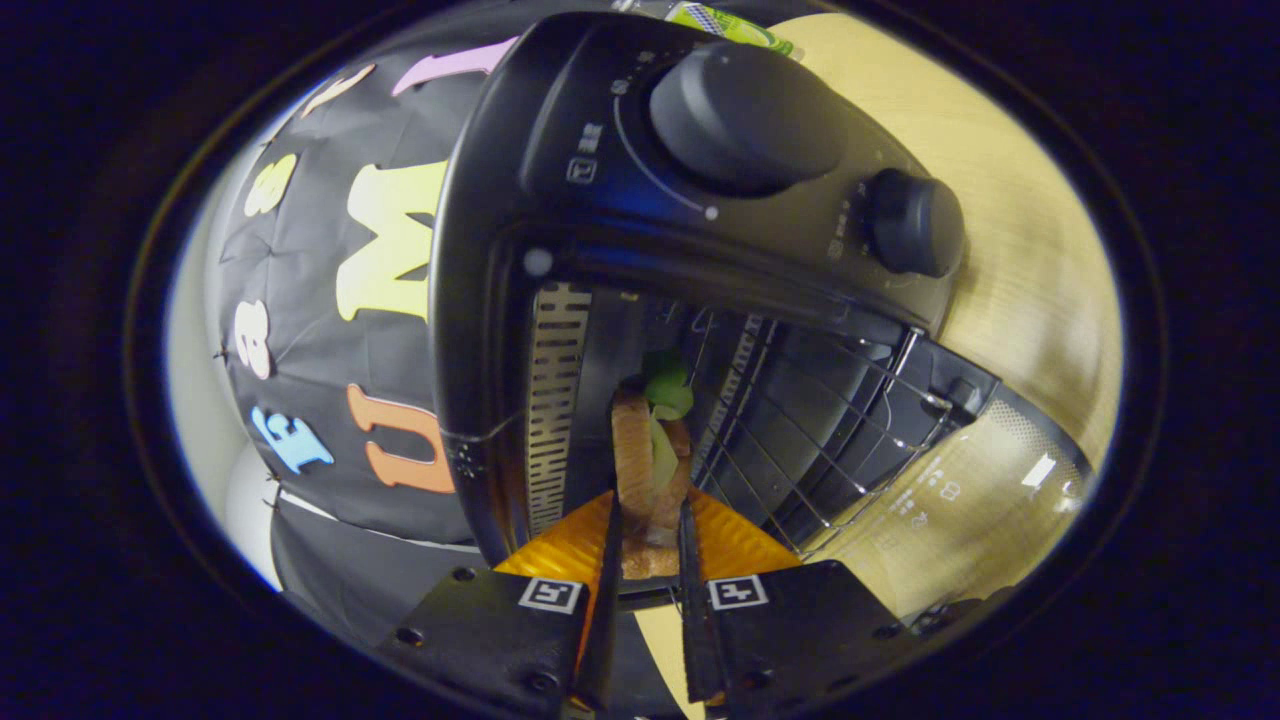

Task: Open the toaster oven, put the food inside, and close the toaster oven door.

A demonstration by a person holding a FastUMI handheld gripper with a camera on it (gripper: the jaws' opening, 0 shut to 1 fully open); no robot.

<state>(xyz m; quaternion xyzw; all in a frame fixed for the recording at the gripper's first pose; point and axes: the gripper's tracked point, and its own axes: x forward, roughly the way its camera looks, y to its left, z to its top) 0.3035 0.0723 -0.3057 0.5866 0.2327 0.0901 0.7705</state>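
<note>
A black toaster oven (520, 230) stands just ahead, with two round knobs (745, 115) on its control panel. Its glass door (960, 500) hangs open, folded down toward the wooden table. A wire rack (830, 430) shows inside the cavity. My gripper (648, 515) is shut on a sandwich (636, 455), bread slices with green lettuce poking out. The sandwich reaches past the fingertips into the oven's opening, beside the rack. The view is rolled sideways.
A light wooden table (1040, 290) lies under the oven. A green-and-white packet (730, 25) lies beyond the oven's top. The black booth cloth (330, 330) hangs beside the oven.
</note>
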